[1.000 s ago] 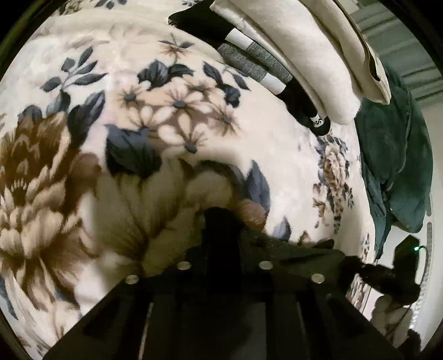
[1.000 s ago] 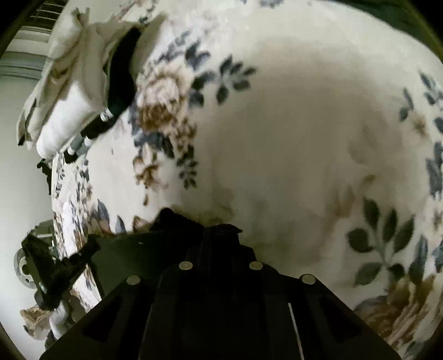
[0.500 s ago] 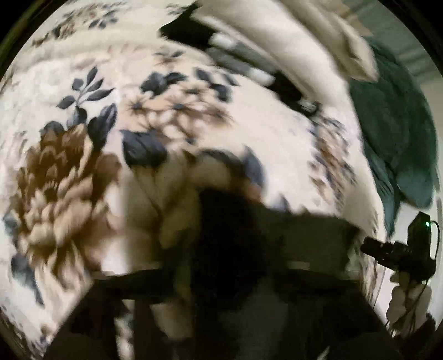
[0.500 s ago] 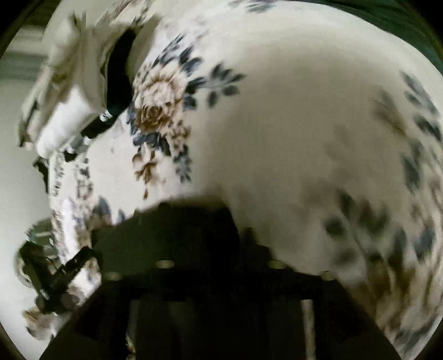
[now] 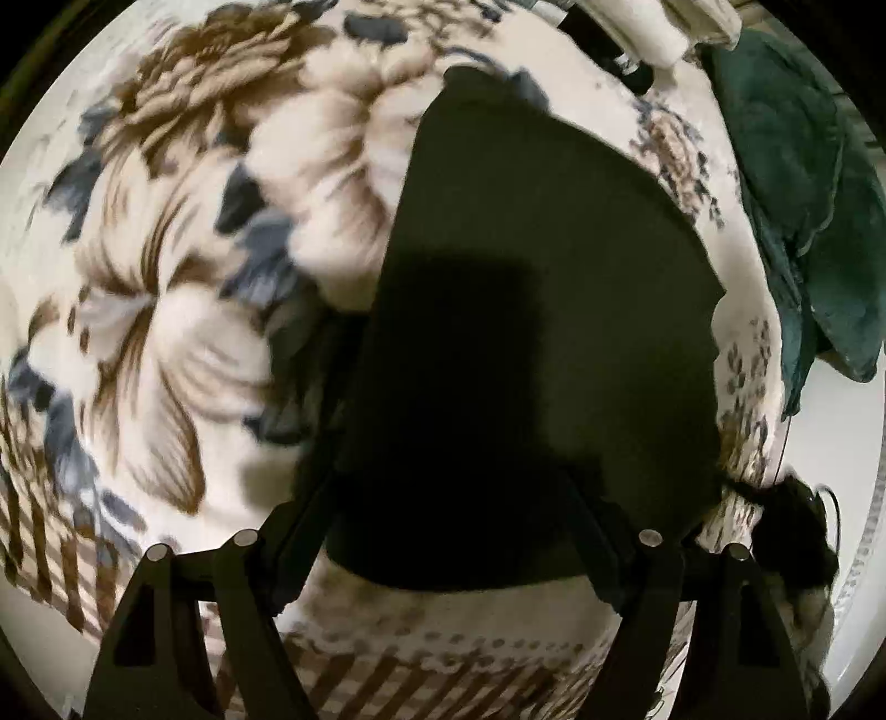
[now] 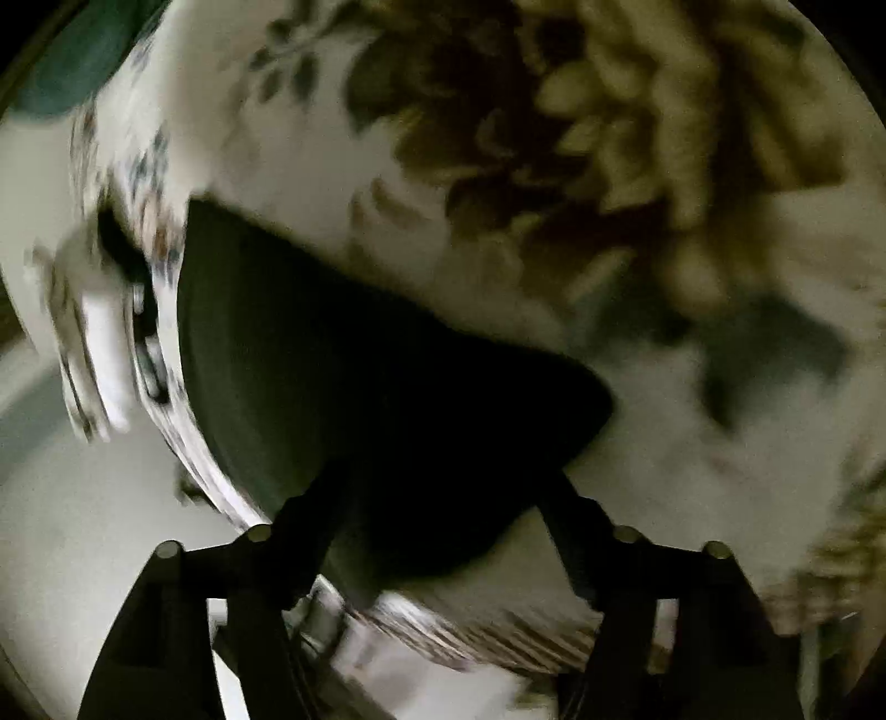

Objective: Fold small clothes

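Note:
A small dark garment [image 5: 542, 310] lies flat on the floral blanket [image 5: 183, 288]. It also shows in the right wrist view [image 6: 343, 376]. My left gripper [image 5: 443, 443] is open above the garment's near part, fingers spread wide and empty. My right gripper [image 6: 443, 459] is open too, fingers spread over the garment's near corner. The right gripper shows as a dark shape in the left wrist view [image 5: 792, 526], at the garment's right corner.
A stack of folded cream and black clothes [image 5: 648, 33] lies at the far edge of the blanket; it also shows blurred in the right wrist view [image 6: 105, 343]. A dark green cloth [image 5: 814, 210] hangs at the right. The blanket's striped border [image 5: 387, 675] is close below.
Both grippers were shut on the dark garment's edge; now both stand open. They have pulled back toward the blanket's near border, and the garment lies spread flat.

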Motion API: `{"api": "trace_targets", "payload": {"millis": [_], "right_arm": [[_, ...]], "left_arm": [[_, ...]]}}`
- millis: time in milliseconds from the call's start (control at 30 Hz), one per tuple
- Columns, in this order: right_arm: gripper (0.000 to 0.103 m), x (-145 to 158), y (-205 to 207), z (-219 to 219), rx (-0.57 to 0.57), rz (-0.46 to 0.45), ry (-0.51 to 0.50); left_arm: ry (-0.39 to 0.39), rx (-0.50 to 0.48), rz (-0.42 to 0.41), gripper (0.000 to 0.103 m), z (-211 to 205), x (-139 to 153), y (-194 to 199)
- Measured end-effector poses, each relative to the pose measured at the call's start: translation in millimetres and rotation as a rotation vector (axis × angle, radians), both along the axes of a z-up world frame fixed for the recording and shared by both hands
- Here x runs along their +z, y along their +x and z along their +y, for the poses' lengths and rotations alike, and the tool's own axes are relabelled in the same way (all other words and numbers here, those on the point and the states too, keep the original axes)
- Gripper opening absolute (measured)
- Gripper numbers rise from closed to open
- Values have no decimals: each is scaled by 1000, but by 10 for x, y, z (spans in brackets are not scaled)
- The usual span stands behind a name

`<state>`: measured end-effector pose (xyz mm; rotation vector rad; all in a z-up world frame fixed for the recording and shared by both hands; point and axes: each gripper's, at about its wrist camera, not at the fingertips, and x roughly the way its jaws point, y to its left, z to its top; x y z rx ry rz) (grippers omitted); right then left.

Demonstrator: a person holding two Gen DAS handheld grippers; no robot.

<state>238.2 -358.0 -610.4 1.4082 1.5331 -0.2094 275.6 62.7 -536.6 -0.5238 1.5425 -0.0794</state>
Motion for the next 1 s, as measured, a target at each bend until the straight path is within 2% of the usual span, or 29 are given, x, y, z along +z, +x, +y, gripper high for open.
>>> {"api": "trace_targets", "payload": {"millis": [67, 100, 133, 167, 200, 233, 267, 300, 333, 400, 433, 467, 500, 533, 600, 633, 667, 767, 867, 900, 933, 967, 1000], "right_arm": [[75, -173, 61, 53, -48, 11, 8], [64, -208, 80, 86, -88, -9, 9], [48, -198, 89, 118, -100, -28, 13], [32, -128, 124, 176, -84, -103, 37], [29, -47, 154, 204, -79, -200, 72], [28, 85, 179, 249, -76, -362, 157], [28, 154, 190, 281, -55, -433, 189], [27, 253, 200, 317, -13, -541, 235], [27, 260, 188, 318, 12, -575, 239], [31, 34, 140, 214, 84, -444, 116], [34, -142, 73, 111, 96, -320, 46], [36, -222, 23, 60, 81, -265, 37], [42, -251, -69, 9, 25, -258, 74], [46, -190, -114, -9, 12, -265, 65], [57, 90, -210, -27, 43, -280, -41], [60, 200, -254, -22, 54, -273, -88], [60, 292, -291, -5, 64, -271, -118], [61, 424, -254, 10, 91, -246, -116], [60, 448, -72, 178, 176, -212, -155], [47, 436, -30, 230, 197, -195, -195], [28, 465, -9, 267, 195, -199, -245], [21, 492, 72, 346, 213, -192, -289], [19, 546, 100, 408, 235, -187, -343]], "left_arm": [[1, -6, 1, 78, 11, -3, -12], [4, -7, 1, 78, 18, -4, -5], [4, -4, -1, 78, 20, -9, -8], [-1, 1, -7, 78, 42, -4, 0], [-5, 9, -10, 78, 66, -2, 3], [-7, 14, -11, 78, 100, -5, 0], [-12, 22, -13, 78, 128, -10, -8], [-17, 29, -16, 78, 154, -22, -21], [-16, 32, -9, 78, 173, -48, -38], [-21, 46, 0, 78, 225, -90, -78], [-24, 51, 4, 78, 242, -91, -96], [-30, 59, 6, 78, 265, -87, -123], [-29, 63, 6, 78, 274, -68, -139], [-23, 64, 3, 78, 278, -44, -154], [8, 45, -13, 78, 260, 16, -188], [33, 30, -22, 78, 246, 36, -203], [62, 11, -31, 78, 215, 51, -217], [144, -49, -29, 79, 64, 29, -216], [204, -72, -33, 79, -42, 4, -207], [228, -76, -39, 79, -76, 5, -201], [239, -78, -42, 79, -87, 0, -194], [252, -80, -45, 80, -107, 1, -186], [259, -78, -45, 80, -114, 2, -184]]}}
